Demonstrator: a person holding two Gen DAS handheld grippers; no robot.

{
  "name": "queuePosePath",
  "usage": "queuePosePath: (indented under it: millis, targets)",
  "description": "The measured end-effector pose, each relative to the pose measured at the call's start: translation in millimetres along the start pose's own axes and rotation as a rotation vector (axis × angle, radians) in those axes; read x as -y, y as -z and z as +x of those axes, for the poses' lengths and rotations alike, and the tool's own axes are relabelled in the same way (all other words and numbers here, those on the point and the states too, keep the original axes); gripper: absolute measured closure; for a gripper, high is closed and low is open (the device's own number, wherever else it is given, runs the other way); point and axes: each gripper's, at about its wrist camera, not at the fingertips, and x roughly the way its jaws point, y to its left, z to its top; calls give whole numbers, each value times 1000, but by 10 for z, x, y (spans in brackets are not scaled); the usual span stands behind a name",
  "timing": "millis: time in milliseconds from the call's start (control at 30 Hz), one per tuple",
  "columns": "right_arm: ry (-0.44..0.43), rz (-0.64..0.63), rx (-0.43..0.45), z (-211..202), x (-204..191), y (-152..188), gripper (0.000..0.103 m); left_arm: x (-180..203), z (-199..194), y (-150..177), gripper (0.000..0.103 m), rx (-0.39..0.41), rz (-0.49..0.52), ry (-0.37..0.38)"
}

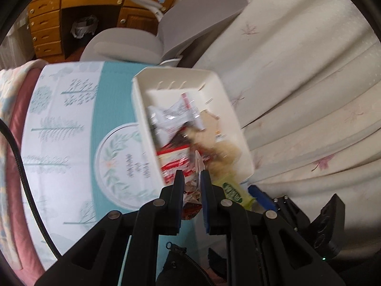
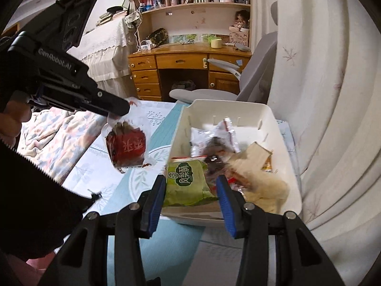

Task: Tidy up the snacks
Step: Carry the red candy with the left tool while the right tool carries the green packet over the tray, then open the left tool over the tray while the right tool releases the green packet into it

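Snacks: two pkts are in the claws, the rest lie in the white bin (image 2: 238, 109) on the table (image 2: 133, 197), which carries a teal-and-white leaf-print cloth.

Nearest, right wrist view: right claw (image 2: 190, 190) is clamped at mid width on the green pkt (image 2: 185, 181), one blue pad on each side edge, pkt held above the bin's near rim. Left of it and higher, left claw (image 2: 119, 108) is pinched fully narrow on the clear top seal of the red snack bag (image 2: 127, 149); the bag hangs free over the cloth, beside the bin, touching nothing.

Further in, the bin holds a white/red wrapper (image 2: 214, 135), a dark pkt and beige pkts (image 2: 257, 157), piled loose.

Step in hand (judged): transfer of both pkts w.r.t. the bin. Direction, in or out, cannot be told. Next move needs a clear drop spot and a jaw release with the pkt low.

Limits: bin contents are motion-blurred, labels unreadable. In the left wrist view the red bag is mostly masked by the claw. Beyond: grey chair (image 2: 257, 71), wooden desk (image 2: 181, 59), curtain at right.
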Motion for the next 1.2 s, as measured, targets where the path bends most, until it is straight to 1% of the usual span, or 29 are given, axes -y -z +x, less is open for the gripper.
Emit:
queuePosePath:
  millis: [100,200,300,400,433,467,533,600,667,733,800,833,867,1000,1033,1133,1200]
  targets:
    - [7,4,8,12,165,0,59,189,113,-67,91,23,9,23]
    - [13,20,24,30,324,-14,59,369,250,-154,91,52,39,37]
    - [19,47,19,85,465,-39,59,506,366,-222,89,69,55,29]
    - [19,78,17,106,563,-46,59,562,444,-252,89,66,51,20]
    - [22,87,17,106,589,-44,59,581,466,-259,87,65,51,17]
    - [27,98,16,103,610,-35,59,592,478,-259,80,67,50,12]
    - [28,122,6,94,645,5,59,600,484,-263,72,68,51,-2]
    - [28,143,-5,100,686,27,59,574,468,-247,70,65,46,-11]
    - [36,170,-15,91,701,55,59,537,429,-224,53,67,35,-20]
    - [46,192,-25,73,696,75,59,493,366,-179,47,81,30,-39]
    - [57,213,-36,53,680,99,59,433,290,-106,44,91,35,-46]
    - [64,230,-46,36,656,120,58,405,258,-69,39,95,35,-52]
    - [67,243,-55,22,635,139,58,360,211,-8,37,99,37,-66]
    - [79,289,-87,-35,525,235,58,194,89,240,37,74,50,-127]
    - [87,301,-97,-54,470,270,57,131,46,341,37,65,50,-137]
    - [96,339,-126,-112,302,387,48,-49,-85,647,31,47,38,-166]
    - [90,370,-146,-168,168,485,46,-164,-180,853,31,43,30,-179]
